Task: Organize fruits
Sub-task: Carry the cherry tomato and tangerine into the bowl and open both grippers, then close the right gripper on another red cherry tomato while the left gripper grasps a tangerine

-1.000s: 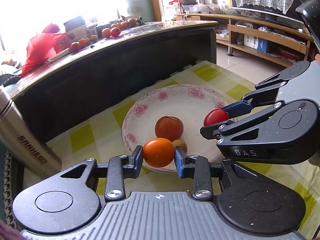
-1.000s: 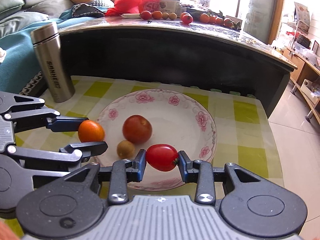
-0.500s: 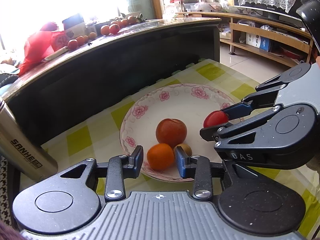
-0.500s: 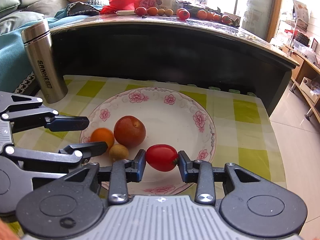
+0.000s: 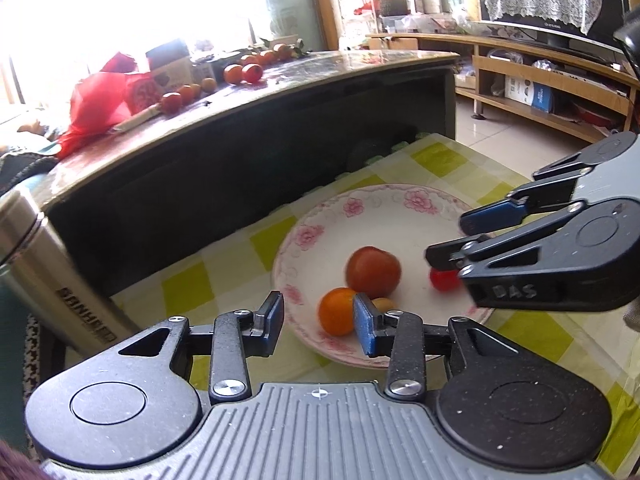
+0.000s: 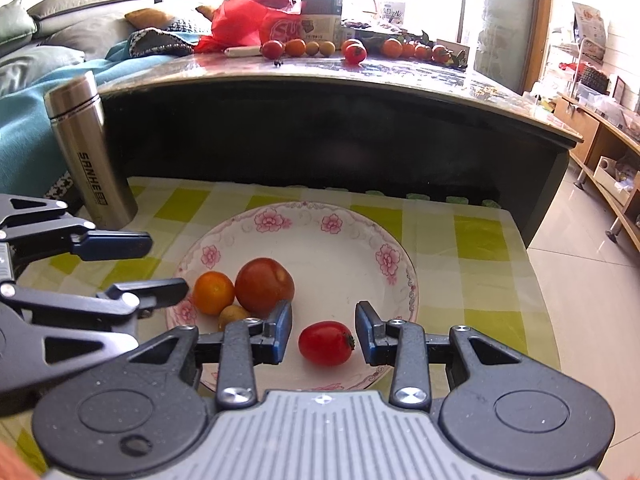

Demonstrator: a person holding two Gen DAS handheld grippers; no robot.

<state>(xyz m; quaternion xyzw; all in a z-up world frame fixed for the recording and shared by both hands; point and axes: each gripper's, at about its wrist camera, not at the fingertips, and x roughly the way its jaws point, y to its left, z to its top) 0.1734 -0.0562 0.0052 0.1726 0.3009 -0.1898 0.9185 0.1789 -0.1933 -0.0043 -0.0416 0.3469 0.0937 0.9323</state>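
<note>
A white plate with pink flowers (image 6: 384, 236) (image 5: 320, 224) lies on a green-checked cloth. In it rest a large red fruit (image 6: 264, 285) (image 5: 373, 272), an orange (image 6: 213, 293) (image 5: 336, 311), a small brown fruit (image 6: 233, 316) (image 5: 383, 304) and a small red tomato (image 6: 326, 343) (image 5: 442, 280). My right gripper (image 6: 323, 334) is open, its fingers standing either side of the tomato without touching it. My left gripper (image 5: 319, 323) is open too, held back at the plate's near rim with the orange just beyond its right finger.
A steel flask (image 6: 90, 152) (image 5: 48, 280) stands on the cloth left of the plate. Behind rises a dark curved counter (image 6: 360, 80) carrying more fruit, a red bag (image 6: 244, 20) and boxes. A sofa is at far left, wooden shelving and tiled floor at right.
Both grippers opened. The orange left the left fingers and lies in the plate beside the large red fruit. The tomato dropped from the right fingers onto the plate. Both grippers drew back.
</note>
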